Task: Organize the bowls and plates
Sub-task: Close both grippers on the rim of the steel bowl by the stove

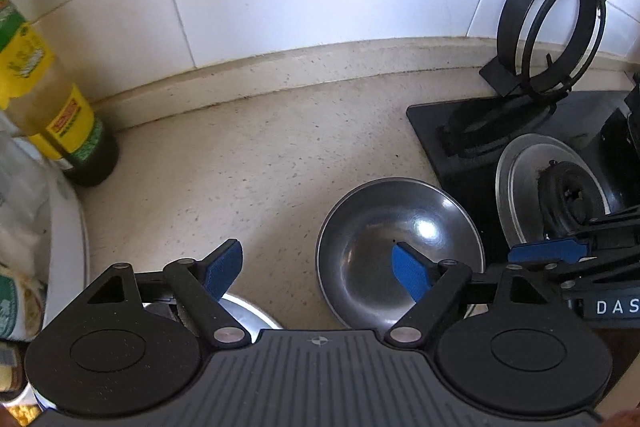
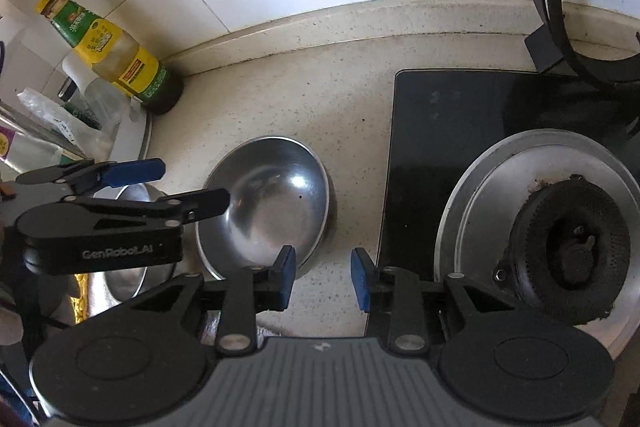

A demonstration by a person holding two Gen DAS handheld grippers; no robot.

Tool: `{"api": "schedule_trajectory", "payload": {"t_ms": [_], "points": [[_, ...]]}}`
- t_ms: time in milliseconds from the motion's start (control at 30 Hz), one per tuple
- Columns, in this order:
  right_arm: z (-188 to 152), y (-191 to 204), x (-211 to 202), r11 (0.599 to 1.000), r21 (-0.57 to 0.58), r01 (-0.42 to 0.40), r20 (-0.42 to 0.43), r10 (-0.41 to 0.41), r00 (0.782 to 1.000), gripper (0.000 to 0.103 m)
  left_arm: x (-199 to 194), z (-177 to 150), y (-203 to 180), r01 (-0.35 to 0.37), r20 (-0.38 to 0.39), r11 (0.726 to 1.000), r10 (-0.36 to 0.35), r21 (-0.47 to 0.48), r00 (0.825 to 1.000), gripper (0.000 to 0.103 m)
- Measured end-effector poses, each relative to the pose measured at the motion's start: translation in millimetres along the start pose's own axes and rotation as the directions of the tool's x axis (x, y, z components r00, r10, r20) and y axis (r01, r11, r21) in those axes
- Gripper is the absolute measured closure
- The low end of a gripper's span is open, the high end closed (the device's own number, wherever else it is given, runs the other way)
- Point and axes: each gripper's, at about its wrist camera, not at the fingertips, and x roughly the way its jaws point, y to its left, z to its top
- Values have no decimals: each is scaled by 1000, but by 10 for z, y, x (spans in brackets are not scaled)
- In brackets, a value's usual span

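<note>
"GenRobot.AI" on left hand-held gripper [image 2: 176,187] — "DAS" opposite.

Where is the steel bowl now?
The steel bowl sits on the counter just left of the black stove, in both wrist views. The sauce bottle stands farther left, by the wall.

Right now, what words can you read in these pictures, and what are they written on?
"GenRobot.AI": side of the left gripper's black body.
"DAS", cut off at the picture's edge: the right gripper's body.
Labels on the bottle: yellow, green and red print, too blurred to read.
Packets at the left edge: unreadable.
</note>
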Motion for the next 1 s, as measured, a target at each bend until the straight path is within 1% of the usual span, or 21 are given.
{"api": "schedule_trajectory", "payload": {"t_ms": [133,333,500,567,633,733,767,800,833,867,900,1000], "points": [[30,-33,62,1000,20,-7,-6,7,1000,45,145,42,-44,12,-27,1000,-11,22,1000,17],[20,-49,180,999,37,-18,-30,19,999,44,370,96,-121,11,-61,999,-8,48,998,17],[-1,-95,226,998,45,-45,-22,46,999,44,522,67,-116,10,-109,999,-4,53,994,20],[-7,-118,245,997,57,-58,-24,60,998,44,560,50,-124,25,-126,998,-17,57,992,22],[-14,-129,259,996,58,-63,-14,64,998,44,586,35,-146,39,-139,997,-30,66,990,21],[-28,-148,310,995,70,-70,-1,70,998,46,579,24,-173,45,-132,997,-35,70,991,22],[-29,-154,331,994,77,-74,-5,74,997,50,566,25,-188,50,-130,996,-40,76,991,23],[-30,-157,349,994,82,-78,-11,79,997,55,551,20,-197,57,-130,995,-47,81,990,26],[-33,-157,356,993,86,-84,-14,86,996,57,529,19,-216,65,-128,994,-53,87,990,33],[-32,-149,353,993,84,-82,-13,84,996,57,507,13,-241,71,-125,993,-58,97,990,37],[-30,-142,341,994,77,-81,-9,82,997,58,493,1,-263,76,-127,992,-63,105,990,46],[-15,-124,301,996,63,-64,-7,65,998,60,463,-24,-324,69,-123,990,-54,120,991,47]]}}
